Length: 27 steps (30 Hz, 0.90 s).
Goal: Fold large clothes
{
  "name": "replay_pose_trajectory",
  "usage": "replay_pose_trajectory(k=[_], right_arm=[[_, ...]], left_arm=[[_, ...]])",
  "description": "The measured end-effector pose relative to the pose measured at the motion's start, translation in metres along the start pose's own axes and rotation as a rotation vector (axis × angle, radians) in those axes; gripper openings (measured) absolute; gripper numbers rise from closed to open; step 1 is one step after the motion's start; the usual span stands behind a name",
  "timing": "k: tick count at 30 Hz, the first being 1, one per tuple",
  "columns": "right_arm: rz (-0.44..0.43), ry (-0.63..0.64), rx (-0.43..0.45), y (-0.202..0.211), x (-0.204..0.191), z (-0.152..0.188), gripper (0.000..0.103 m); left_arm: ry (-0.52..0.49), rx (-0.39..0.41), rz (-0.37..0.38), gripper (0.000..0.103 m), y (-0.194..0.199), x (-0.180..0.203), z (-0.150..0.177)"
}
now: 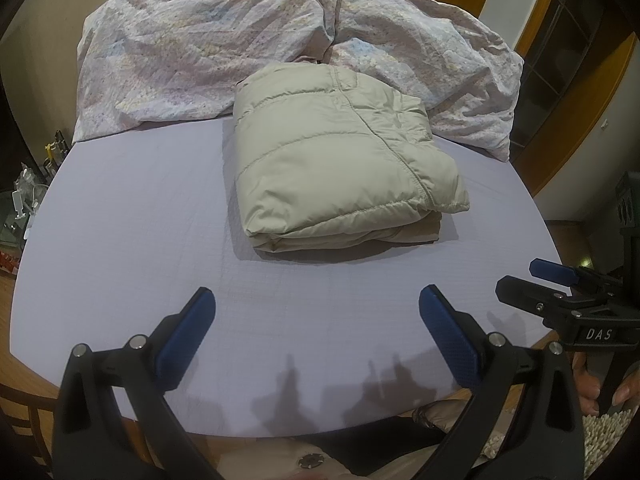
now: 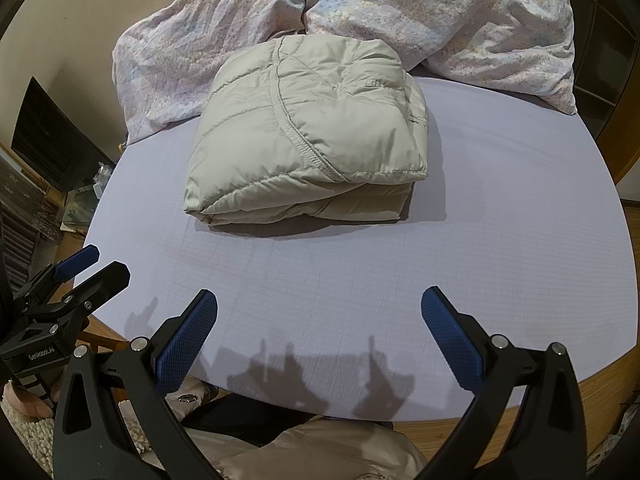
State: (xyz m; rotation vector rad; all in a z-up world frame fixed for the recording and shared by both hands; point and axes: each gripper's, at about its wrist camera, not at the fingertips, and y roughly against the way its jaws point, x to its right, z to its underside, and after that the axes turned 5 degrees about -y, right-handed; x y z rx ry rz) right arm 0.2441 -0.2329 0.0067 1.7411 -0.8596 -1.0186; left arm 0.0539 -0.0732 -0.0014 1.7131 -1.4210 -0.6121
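A beige puffer jacket [image 1: 336, 160] lies folded into a thick rectangular bundle on the lavender bed sheet [image 1: 140, 220]; it also shows in the right wrist view [image 2: 308, 136]. My left gripper [image 1: 316, 300] is open and empty, held over the near edge of the bed, well short of the jacket. My right gripper [image 2: 318, 300] is open and empty too, at the near edge and apart from the jacket. The right gripper shows at the right edge of the left wrist view [image 1: 560, 284], and the left gripper shows at the left edge of the right wrist view [image 2: 80, 276].
A crumpled patterned duvet [image 1: 240, 40] is piled along the far side of the bed, touching the jacket's back edge. A wooden bed frame [image 2: 580, 392] runs along the near edge. A cluttered side table [image 1: 24, 192] stands at the left, a wooden door [image 1: 560, 60] at the right.
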Motion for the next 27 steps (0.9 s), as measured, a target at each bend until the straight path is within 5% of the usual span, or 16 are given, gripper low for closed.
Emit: replay_pose_trajectory(k=[27], right_arm=[[0.002,0.0,-0.006,-0.0004,-0.0022,0.0005,0.102]], left_arm=[[-0.007,-0.005,0.004,0.101,-0.0005,0.0055,0.0005]])
